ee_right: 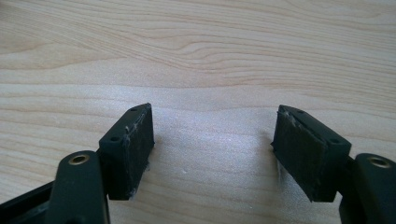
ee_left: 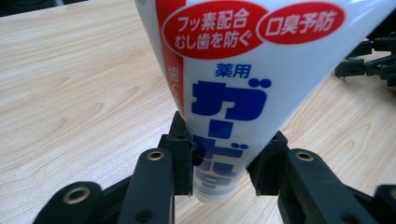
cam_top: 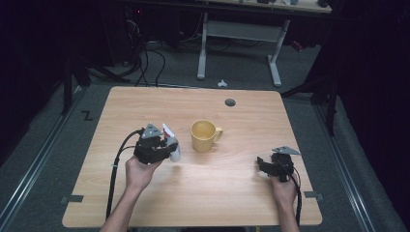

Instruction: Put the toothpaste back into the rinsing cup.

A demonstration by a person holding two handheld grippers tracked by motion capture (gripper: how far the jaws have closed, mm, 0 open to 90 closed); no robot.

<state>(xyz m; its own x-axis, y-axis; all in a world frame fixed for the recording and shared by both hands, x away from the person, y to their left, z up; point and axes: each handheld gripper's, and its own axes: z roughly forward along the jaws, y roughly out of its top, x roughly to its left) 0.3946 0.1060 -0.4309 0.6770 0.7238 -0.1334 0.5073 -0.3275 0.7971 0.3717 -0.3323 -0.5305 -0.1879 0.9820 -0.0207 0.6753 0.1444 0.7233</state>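
Left tool (cam_top: 170, 147) at frame centre-left clamps a toothpaste tube (ee_left: 233, 93) beside the mug (cam_top: 204, 136); right tool (ee_right: 212, 149) at lower right gapes wide over bare bench (cam_top: 232, 193).

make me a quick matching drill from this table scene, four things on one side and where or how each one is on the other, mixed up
Things:
1. toothpaste tube
2. mug
3. right claw
4. left claw

States:
A. open, nothing between its jaws
B. yellow, standing mid-table
C. shut on the tube
D. white with blue and red print, pinched between two jaws

Pairs: 1-D, 2-B, 3-A, 4-C
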